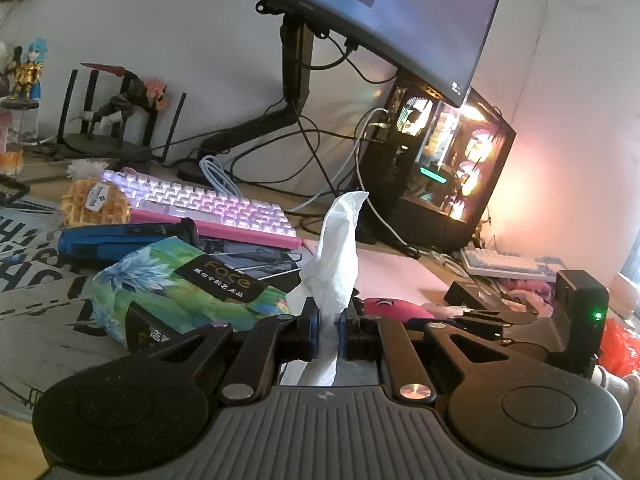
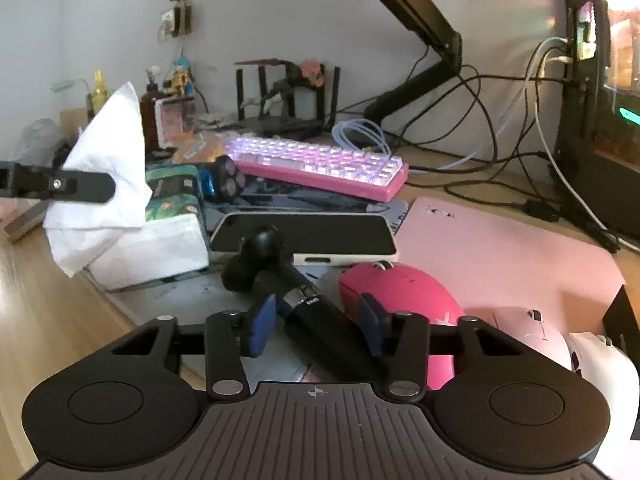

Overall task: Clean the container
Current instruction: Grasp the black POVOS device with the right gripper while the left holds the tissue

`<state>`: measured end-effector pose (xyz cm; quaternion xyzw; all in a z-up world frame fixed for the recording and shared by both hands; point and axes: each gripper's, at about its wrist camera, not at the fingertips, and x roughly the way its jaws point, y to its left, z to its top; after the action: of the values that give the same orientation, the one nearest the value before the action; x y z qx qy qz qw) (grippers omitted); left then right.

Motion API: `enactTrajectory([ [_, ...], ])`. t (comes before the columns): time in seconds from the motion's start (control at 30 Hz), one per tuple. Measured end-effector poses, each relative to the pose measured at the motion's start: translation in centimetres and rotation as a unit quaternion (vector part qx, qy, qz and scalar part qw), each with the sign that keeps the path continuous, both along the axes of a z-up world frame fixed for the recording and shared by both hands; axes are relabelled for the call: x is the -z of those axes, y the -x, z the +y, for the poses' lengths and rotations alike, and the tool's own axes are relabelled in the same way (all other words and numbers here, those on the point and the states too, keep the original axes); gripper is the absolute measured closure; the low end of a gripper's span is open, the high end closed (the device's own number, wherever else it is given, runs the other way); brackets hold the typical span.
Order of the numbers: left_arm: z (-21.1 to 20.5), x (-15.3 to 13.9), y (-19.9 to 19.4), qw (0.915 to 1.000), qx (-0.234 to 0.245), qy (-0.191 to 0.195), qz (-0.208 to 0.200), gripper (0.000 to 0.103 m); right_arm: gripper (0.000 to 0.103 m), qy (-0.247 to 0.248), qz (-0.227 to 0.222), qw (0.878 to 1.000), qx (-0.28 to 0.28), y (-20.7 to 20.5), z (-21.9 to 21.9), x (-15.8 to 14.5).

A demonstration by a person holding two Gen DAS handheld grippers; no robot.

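Note:
My left gripper (image 1: 328, 332) is shut on a white tissue (image 1: 336, 248) that stands up between its blue pads. In the right wrist view the same tissue (image 2: 108, 160) hangs from the left gripper (image 2: 110, 188) above a green floral tissue pack (image 2: 168, 200). My right gripper (image 2: 316, 326) is open low over the desk. A black cylindrical object (image 2: 280, 276) with rounded knobs at its far end lies between its blue pads (image 2: 262, 328), untouched. I cannot tell which item is the container.
A phone (image 2: 304, 236) lies face up behind the black object, and a pink mouse (image 2: 400, 296) sits just right of it. Nearby are a blue shaver (image 2: 222, 178), a lit pink keyboard (image 2: 320, 164), a pink mouse pad (image 2: 500, 248), cables and a glowing PC case (image 1: 448, 160).

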<state>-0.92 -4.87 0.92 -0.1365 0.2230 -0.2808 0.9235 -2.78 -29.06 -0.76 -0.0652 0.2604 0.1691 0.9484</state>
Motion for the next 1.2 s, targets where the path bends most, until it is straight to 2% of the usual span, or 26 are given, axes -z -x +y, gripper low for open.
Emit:
enactTrajectory([
  [0.17,0.0,0.1,-0.2,1.0,0.004,-0.003,0.0,0.089,0.054,0.015,0.018,0.999,-0.024,-0.7,0.0,0.5],
  [0.4,0.1,-0.1,0.2,1.0,0.007,-0.004,-0.003,0.089,0.054,0.019,0.057,0.998,-0.022,0.0,0.0,1.3],
  [0.7,0.2,-0.1,0.9,0.9998,0.018,-0.005,-0.004,0.089,0.054,0.006,0.057,0.998,-0.02,0.5,-0.1,1.3],
  [0.83,0.1,-0.3,1.2,0.9998,0.014,-0.004,-0.012,0.089,0.061,0.005,0.056,0.998,-0.019,0.4,-0.3,1.3],
  [1.03,0.3,-0.6,1.5,0.9997,0.004,-0.005,-0.024,0.089,0.061,0.005,0.054,0.998,-0.017,0.3,-0.5,1.4],
  [1.2,-0.9,-1.2,1.1,0.9987,0.014,-0.025,-0.041,0.089,0.061,0.004,0.053,0.998,-0.015,0.2,-0.8,1.4],
])
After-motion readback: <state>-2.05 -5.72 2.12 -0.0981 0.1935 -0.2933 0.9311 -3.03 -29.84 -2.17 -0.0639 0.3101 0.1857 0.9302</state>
